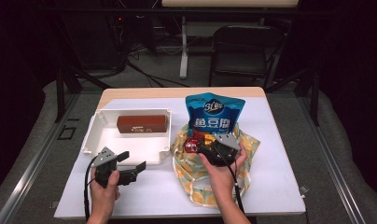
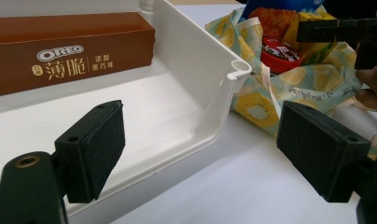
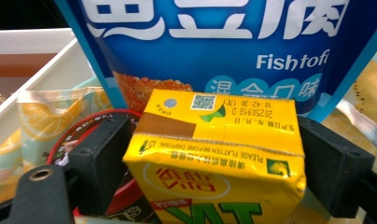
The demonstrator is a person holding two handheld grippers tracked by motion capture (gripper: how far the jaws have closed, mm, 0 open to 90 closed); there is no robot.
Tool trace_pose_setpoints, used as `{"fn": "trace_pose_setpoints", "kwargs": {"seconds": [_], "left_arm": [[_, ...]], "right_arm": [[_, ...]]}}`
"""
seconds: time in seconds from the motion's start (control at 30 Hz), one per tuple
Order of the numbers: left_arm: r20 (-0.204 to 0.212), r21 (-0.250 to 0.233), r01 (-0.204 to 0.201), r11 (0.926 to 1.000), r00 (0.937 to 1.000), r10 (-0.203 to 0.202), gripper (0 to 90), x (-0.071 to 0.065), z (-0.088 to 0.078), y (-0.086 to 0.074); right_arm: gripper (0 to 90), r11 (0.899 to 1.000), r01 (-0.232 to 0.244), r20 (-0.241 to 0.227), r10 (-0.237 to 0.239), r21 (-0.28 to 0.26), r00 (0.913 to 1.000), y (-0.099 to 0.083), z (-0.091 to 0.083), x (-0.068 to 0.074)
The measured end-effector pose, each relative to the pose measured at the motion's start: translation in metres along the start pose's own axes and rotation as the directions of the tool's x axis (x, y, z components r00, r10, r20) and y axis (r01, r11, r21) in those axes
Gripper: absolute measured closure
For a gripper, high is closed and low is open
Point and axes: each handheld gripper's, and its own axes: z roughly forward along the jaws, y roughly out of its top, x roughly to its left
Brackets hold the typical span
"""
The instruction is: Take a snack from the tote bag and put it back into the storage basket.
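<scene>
The work looked like unpacking snacks from a fruit-print bag (image 1: pixel 210 184) into a white bin (image 1: pixel 95 126) on the tabletop (image 1: pixel 270 186). One item was already done: a brown Oreo box (image 1: pixel 142 123) lay inside the bin, against its far wall.

The right gripper (image 3: pixel 210 161) had its fingers (image 3: pixel 102 163) wide, one on each side of a yellow carton (image 3: pixel 214 154) that sat in the open bag, in front of a blue fish-tofu pouch (image 3: pixel 214 46) and just beside a red-lidded can (image 2: pixel 280 52). The left finger seemed to touch the carton's side; whether both were pressing could not be told, and the carton had not been lifted.

The left gripper (image 1: pixel 128 168) hovered near the bin's front corner, its fingers wide with nothing between them.

By my reading the job was early: the carton was about to be gripped and carried across, and the can and pouch remained in the bag.
</scene>
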Motion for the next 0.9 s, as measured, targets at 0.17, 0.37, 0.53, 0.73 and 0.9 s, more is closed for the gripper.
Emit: {"fn": "trace_pose_setpoints", "kwargs": {"seconds": [0.17,0.37,0.53,0.73,0.9], "left_arm": [[0.002,0.005,-0.001,1.0,1.0,0.001,15.9,0.001,0.0,0.0],[0.005,0.002,0.0,1.0,1.0,0.0,15.9,0.0,0.001,0.0],[0.007,0.009,-0.007,0.9999,1.0,0.007,16.0,0.0,0.001,0.0],[0.014,0.001,-0.005,1.0,0.9999,0.005,16.0,-0.001,0.003,-0.001],[0.021,0.0,-0.012,0.9999,0.9997,0.012,16.0,-0.002,0.005,-0.002]], "right_arm": [[19.0,1.0,-0.015,0.0,0.015,0.016,0.9999,-0.002,0.005,-0.002],[22.8,1.0,-0.002,0.016,0.002,-0.011,0.9999,-0.004,0.005,-0.001],[28.4,0.999,0.016,0.018,-0.015,-0.034,0.9997,-0.005,0.001,-0.004],[28.8,0.999,0.023,-0.001,-0.023,-0.022,0.9997,-0.004,-0.002,-0.007],[28.8,0.999,0.034,-0.033,-0.035,-0.026,0.9989,0.001,-0.008,-0.013]]}}
